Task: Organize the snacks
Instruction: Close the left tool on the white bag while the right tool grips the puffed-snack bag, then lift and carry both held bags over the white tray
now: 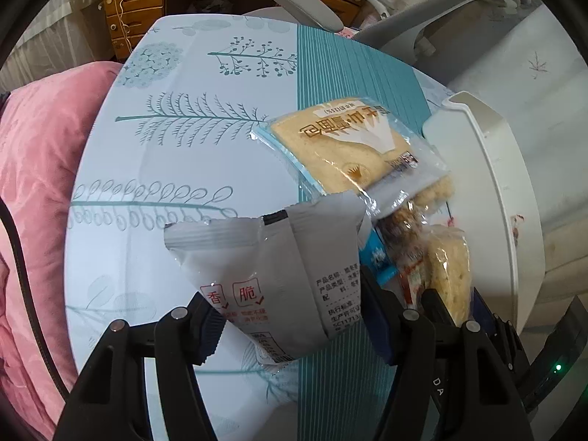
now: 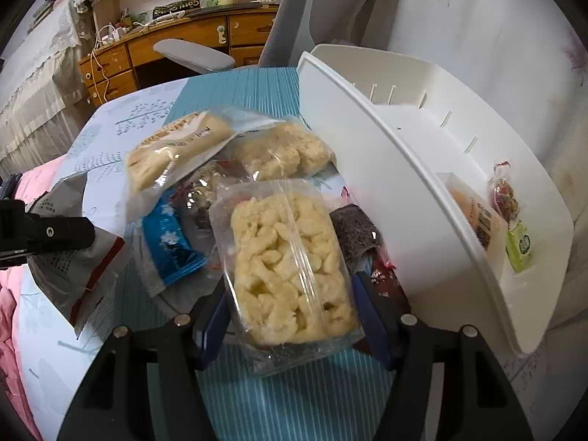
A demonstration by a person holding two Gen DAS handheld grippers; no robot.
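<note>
My left gripper [image 1: 290,316] is shut on a white snack packet [image 1: 272,272] with red print and holds it above the table; the packet also shows in the right wrist view [image 2: 70,257]. My right gripper [image 2: 290,323] is shut on a clear bag of puffed rice cake [image 2: 290,261]. A pile of snacks lies on the table: a bread pack [image 1: 341,147] [image 2: 172,150], a blue packet [image 2: 169,242], another rice cake bag [image 2: 283,150] and a dark red packet [image 2: 382,275]. A white bin [image 2: 422,191] to the right holds three small snacks [image 2: 514,220].
The table [image 1: 154,147] has a pale leaf-print cloth with a teal striped band [image 2: 312,397]. A pink blanket [image 1: 40,183] lies at the left. A grey office chair [image 1: 422,25] and a wooden desk [image 2: 176,47] stand behind the table.
</note>
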